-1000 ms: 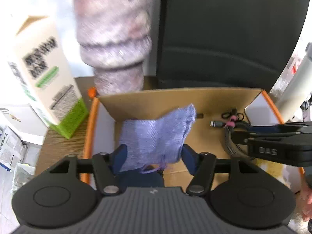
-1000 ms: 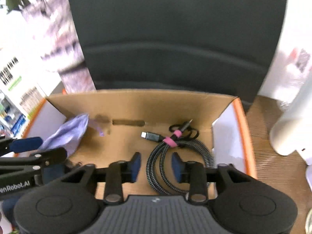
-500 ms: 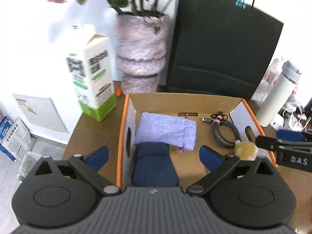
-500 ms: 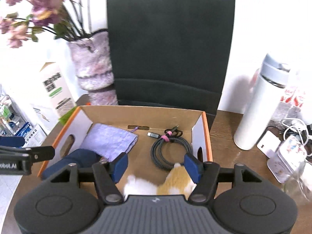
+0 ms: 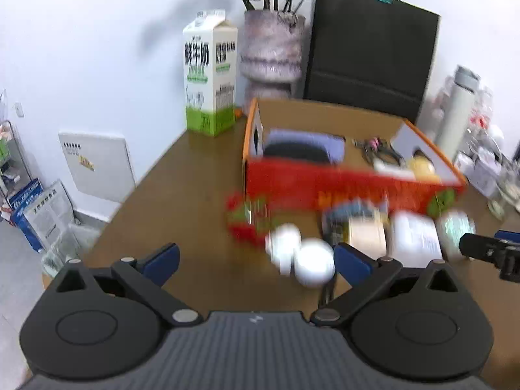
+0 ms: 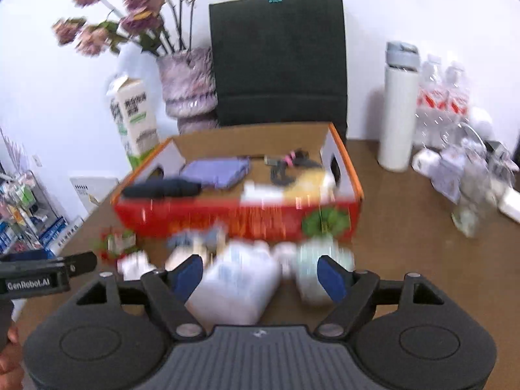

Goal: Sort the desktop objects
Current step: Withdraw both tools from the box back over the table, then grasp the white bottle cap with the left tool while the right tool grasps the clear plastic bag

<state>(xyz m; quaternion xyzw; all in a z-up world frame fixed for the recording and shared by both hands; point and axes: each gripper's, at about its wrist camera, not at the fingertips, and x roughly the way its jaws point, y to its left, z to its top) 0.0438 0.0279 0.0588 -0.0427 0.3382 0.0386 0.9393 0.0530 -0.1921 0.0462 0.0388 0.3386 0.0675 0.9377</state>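
Both of my tongs have pulled back out of the orange cardboard box [image 6: 341, 159] since a second ago, when the left one had the lilac cloth pouch [image 6: 216, 170] between its pads and the right one straddled the coiled cable [image 6: 286, 165]; now pouch, cable, a dark folded thing and a yellow plush toy [image 6: 308, 180] all lie inside the box, and I see the box's red front wall from the near side; my left gripper [image 5: 256, 260] stands spread wide with nothing between its blue pads; my right gripper [image 6: 261, 278] is opening, its pads clear of the blurred white packet [image 6: 234, 287] that shows between them on the brown table [image 5: 169, 195]; what is left to sort lies in a row on the table just in front of the box: a red and green packet [image 5: 247, 221], a white rounded thing [image 5: 313, 266] near my left pads, a tan and blue carton [image 5: 357, 227], a white packet and a pale green roll [image 5: 455, 227], all too smeared to name better; I judge them light, and the white rounded thing smooth and liable to roll, so I would take it across its widest part with the pads low; the flat packets look soft, best pinched by their long edges.
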